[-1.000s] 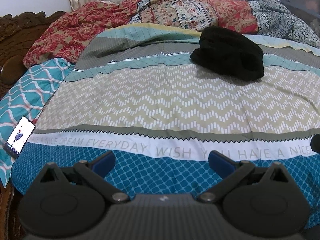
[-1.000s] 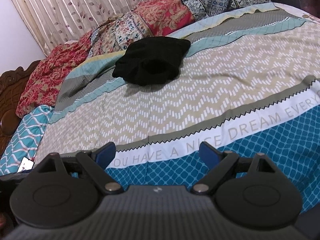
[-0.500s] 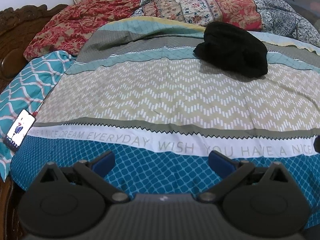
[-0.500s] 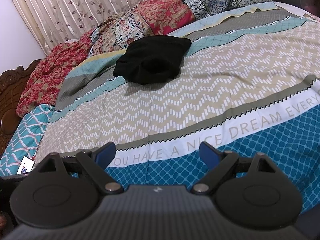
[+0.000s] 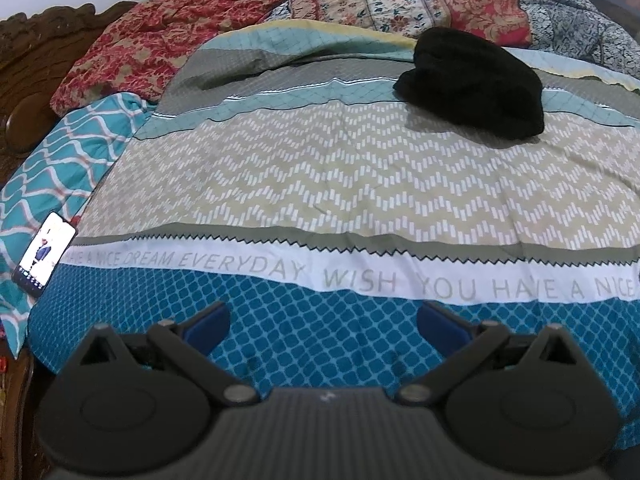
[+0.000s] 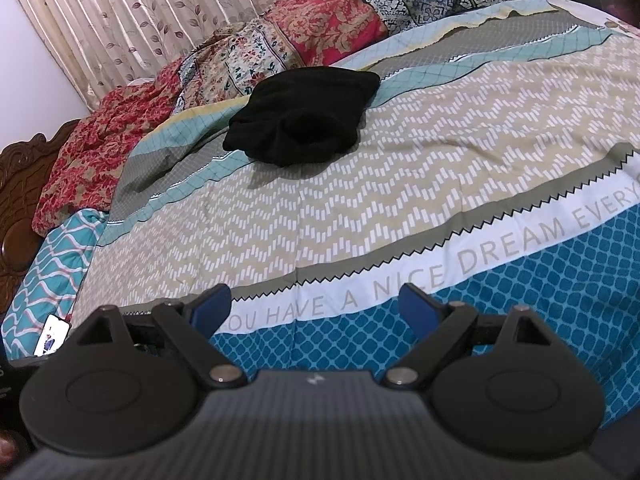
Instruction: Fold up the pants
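Both tools are poised over the near edge of the bed (image 5: 320, 344): left gripper (image 5: 322, 320) spread wide and empty, right gripper (image 6: 314, 304) the same, nothing between its blue fingers (image 6: 210, 306). A phone (image 5: 44, 254) lies at the left edge. Further back, towards the far edge, sit the black pants (image 6: 304, 114), bunched in a soft heap. They look light and floppy; I'd pinch an outer edge, probably the waistband.

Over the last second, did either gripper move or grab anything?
The left gripper tipped down slightly, so the bed sits higher in its view. Nothing was grabbed or let go. The right gripper barely shifted. Both stay open and empty, and the black pants stay bunched far up the bedspread, phone unmoved.
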Demonstrator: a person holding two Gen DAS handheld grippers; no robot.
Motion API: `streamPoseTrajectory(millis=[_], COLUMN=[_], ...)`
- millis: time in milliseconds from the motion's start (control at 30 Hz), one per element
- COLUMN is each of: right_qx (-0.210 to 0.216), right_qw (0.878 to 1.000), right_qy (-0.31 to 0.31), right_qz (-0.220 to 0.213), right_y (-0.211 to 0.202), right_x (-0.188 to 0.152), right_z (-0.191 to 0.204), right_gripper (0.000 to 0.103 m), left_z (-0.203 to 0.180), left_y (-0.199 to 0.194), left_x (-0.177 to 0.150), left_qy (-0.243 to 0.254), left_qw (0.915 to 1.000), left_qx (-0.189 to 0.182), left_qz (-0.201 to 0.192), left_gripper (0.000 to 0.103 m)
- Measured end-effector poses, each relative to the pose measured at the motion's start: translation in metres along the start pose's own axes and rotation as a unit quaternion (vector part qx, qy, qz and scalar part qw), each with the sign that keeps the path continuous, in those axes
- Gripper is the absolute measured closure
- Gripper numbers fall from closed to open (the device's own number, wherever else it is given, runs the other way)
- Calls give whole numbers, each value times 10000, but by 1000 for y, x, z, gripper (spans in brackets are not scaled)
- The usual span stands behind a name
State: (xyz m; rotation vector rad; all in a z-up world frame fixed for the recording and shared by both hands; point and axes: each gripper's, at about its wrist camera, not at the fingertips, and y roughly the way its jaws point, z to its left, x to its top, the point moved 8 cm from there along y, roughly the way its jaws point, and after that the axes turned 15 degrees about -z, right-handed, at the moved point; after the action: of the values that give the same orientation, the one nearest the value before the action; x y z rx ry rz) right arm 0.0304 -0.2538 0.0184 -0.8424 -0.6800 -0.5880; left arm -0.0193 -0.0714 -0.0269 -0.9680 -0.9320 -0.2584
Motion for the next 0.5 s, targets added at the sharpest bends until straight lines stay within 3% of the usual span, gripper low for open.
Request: streamPoseTrajectory(millis=[233,500], right_qx=[-4,-19], right_qw=[10000,9999], right_qy=[61,132], right_qz=[8,20], right_y=[-1,-1], right_x=[0,0], right_z=[-1,-4], right_gripper=[11,11], left_z=[5,9], left_y=[4,4], left_x=[-8,-9], left_qy=[38,365], left_qw=[9997,9986], left_qx=[138,359], left_qz=[197,109], left_gripper=[0,0])
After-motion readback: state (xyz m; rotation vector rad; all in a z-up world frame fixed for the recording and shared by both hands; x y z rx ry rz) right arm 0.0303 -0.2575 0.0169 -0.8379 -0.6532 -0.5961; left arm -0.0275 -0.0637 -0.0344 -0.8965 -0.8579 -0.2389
